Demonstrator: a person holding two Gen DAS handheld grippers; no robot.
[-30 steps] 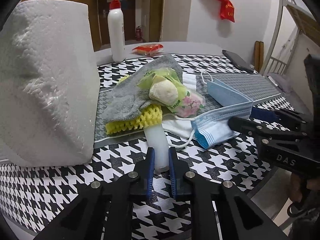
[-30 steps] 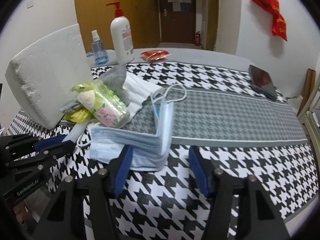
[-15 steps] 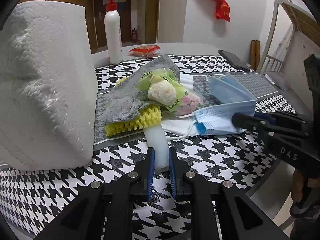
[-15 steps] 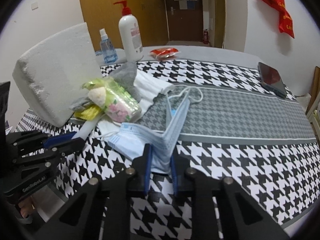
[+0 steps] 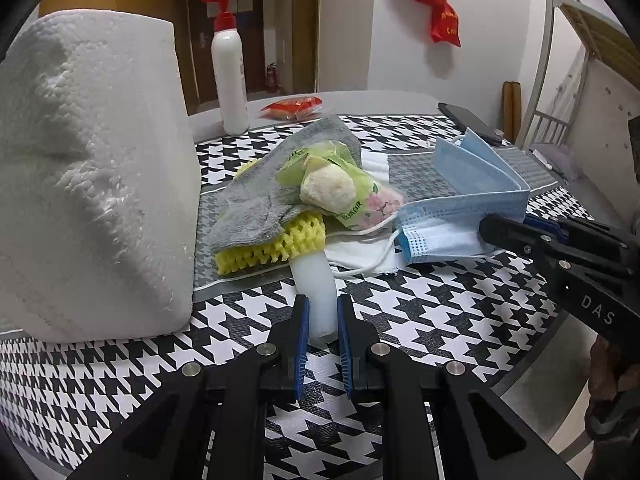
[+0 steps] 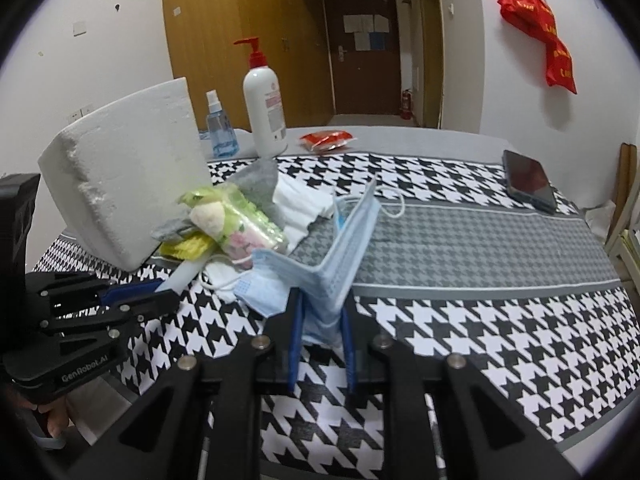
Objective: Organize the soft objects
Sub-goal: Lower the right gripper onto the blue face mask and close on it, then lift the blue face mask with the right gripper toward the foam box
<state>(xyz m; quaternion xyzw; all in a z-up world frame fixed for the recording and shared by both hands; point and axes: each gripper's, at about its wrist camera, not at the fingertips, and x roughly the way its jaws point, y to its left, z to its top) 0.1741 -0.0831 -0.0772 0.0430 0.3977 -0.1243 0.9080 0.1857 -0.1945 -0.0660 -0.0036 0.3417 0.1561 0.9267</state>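
A pile of soft things lies on the houndstooth table: a grey cloth (image 5: 276,196), yellow foam netting (image 5: 276,244), a green floral tissue pack (image 5: 352,200) with a cream plush ball (image 5: 328,190), and white cloth (image 6: 304,208). My left gripper (image 5: 322,320) is shut on a white foam strip (image 5: 316,284) that runs under the pile. My right gripper (image 6: 320,320) is shut on a blue face mask (image 6: 340,248) and holds its folded edge raised off the table; the mask also shows in the left wrist view (image 5: 468,204).
A big white foam block (image 5: 88,176) stands left of the pile. A pump bottle (image 6: 266,108), a small spray bottle (image 6: 220,128) and a red packet (image 6: 326,140) stand at the back. A dark phone (image 6: 528,180) lies at the far right. The table edge is near.
My right gripper has closed on the blue mask and lifted it, so the mask now stands folded up. My left gripper stays shut on the foam strip.
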